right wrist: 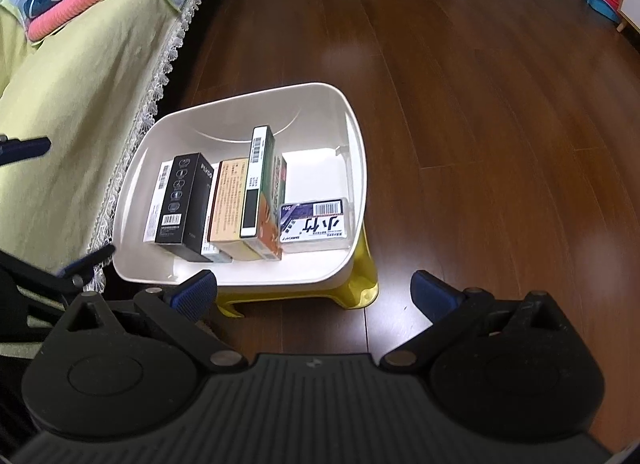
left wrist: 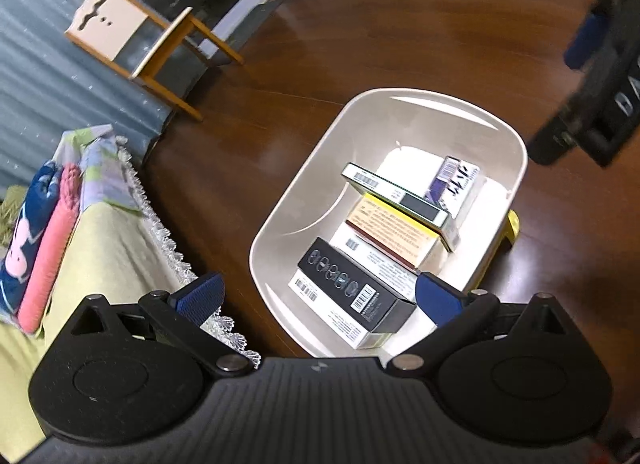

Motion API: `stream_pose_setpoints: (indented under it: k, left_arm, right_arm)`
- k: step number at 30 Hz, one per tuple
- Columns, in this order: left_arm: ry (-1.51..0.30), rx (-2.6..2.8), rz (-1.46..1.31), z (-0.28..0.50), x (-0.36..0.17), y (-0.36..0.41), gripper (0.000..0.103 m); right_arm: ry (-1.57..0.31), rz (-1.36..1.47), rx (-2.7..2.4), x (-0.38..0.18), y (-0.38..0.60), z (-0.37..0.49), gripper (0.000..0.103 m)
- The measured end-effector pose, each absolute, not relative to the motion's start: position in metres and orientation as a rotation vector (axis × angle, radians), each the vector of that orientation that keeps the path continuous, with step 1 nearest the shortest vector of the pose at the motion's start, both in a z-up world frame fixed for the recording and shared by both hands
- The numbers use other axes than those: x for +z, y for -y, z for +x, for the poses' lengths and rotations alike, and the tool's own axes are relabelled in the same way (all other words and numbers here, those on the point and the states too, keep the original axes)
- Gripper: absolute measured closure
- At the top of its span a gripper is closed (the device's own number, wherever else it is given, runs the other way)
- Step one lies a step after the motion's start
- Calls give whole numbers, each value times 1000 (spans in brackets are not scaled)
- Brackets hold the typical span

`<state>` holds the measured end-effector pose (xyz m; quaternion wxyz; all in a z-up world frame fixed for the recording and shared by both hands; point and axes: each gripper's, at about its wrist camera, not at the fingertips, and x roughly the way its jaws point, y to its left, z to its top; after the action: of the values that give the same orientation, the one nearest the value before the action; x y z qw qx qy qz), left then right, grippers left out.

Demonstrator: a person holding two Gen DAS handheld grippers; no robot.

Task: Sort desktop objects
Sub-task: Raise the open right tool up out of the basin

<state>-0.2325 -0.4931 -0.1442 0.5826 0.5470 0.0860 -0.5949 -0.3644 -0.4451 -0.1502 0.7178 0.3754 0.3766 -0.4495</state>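
both tongs — left tongs (left wrist: 318,296) and right tongs (right wrist: 314,292) — spread wide and empty above the white bin (right wrist: 352,128) of boxes (right wrist: 224,204) on a yellow stool (right wrist: 360,288)

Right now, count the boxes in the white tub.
5 visible: white box at the left end, black box on it, cream box mid-row, green-edged box standing tallest, clear purple-labelled box at the right end. More may be hidden beneath.
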Motion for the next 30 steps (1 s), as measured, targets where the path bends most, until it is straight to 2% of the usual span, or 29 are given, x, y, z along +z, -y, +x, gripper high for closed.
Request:
stream_pose_setpoints:
  k: [6,16,20,30]
  left_arm:
    - [-303,-1338,1141,-209,-124,487,1]
    - [-550,-1351,900,-194,-57,478,1]
    - [-679,-1345,833,-190,-59,475,1]
    - [-816,-1249,804,-192,-91,465,1]
  right_arm:
    - [-840,798,-1011,-146,442,-360,1]
    - [-832,748,-1012,-130,437,-352,1]
    - [-835,747,-1010,-128,436,-351,1]
    - [-868,776,-1019,-134,438,-350,1]
